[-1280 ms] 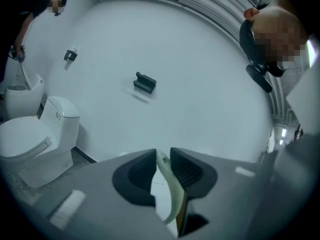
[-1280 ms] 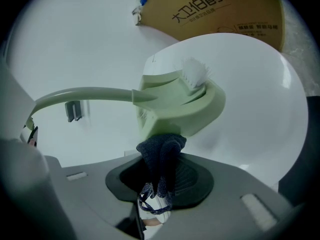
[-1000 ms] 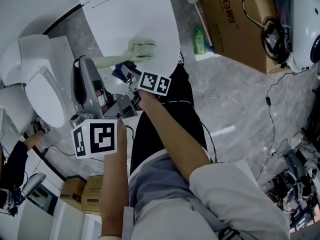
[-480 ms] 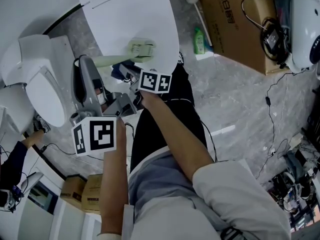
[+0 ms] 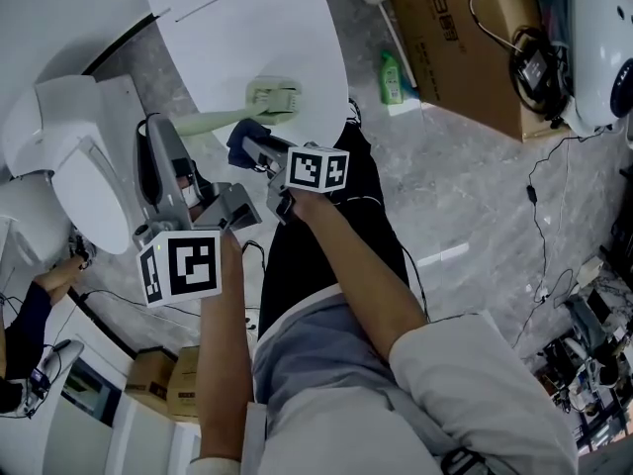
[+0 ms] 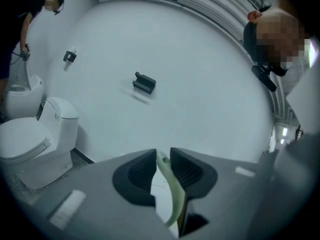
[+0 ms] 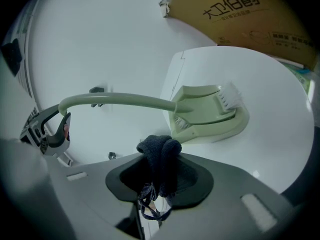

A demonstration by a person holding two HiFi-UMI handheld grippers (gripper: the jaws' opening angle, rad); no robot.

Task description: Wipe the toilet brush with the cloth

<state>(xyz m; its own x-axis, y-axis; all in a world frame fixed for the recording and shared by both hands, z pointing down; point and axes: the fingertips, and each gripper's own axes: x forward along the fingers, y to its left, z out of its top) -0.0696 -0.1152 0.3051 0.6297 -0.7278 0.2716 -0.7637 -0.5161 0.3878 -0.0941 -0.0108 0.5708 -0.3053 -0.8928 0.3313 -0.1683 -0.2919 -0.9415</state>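
The pale green toilet brush [image 5: 273, 100] lies with its head on a white table [image 5: 237, 28], its handle reaching left. My left gripper [image 5: 163, 151] is shut on the handle end [image 6: 170, 194]; the handle shows between its jaws. My right gripper [image 5: 255, 151] is shut on a dark blue cloth [image 5: 240, 139], just below the handle. In the right gripper view the bunched cloth [image 7: 161, 159] sits close under the brush head [image 7: 210, 115] and handle [image 7: 115, 101], a small gap between them.
A white toilet [image 5: 69, 156] stands at the left, also in the left gripper view as the toilet [image 6: 35, 139]. A cardboard box [image 5: 460, 38], a green bottle [image 5: 393, 77] and cables [image 5: 534, 196] lie on the marble floor at right. A person stands at far left [image 6: 30, 14].
Both grippers and the brush shifted slightly left and up in the head view. The right gripper with the cloth stays close under the handle.
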